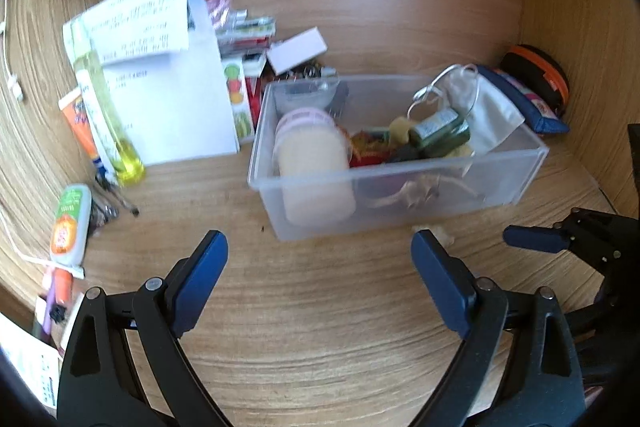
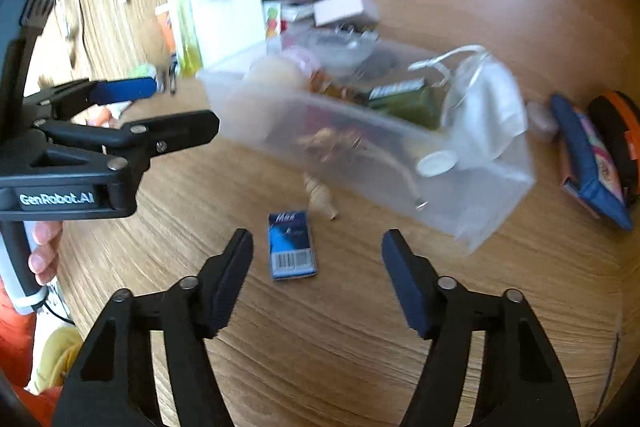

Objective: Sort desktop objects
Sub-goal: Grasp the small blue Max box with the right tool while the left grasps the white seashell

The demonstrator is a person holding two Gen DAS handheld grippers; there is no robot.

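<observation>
Although the clear plastic bin [image 1: 400,183] is already loaded with a pink-lidded jar [image 1: 312,163], a green bottle [image 1: 440,133] and a white pouch [image 1: 480,107], sorting is judged unfinished. A small blue packet [image 2: 292,247] is seen lying on the wooden desk [image 2: 360,327] just before the bin, between the spread, empty jaws of the right gripper [image 2: 316,267]. The left gripper [image 1: 320,267] is likewise held released, grasping nothing. Tubes, papers and a pencil case are left along the wood-panelled alcove, where coloured notes are stuck.
</observation>
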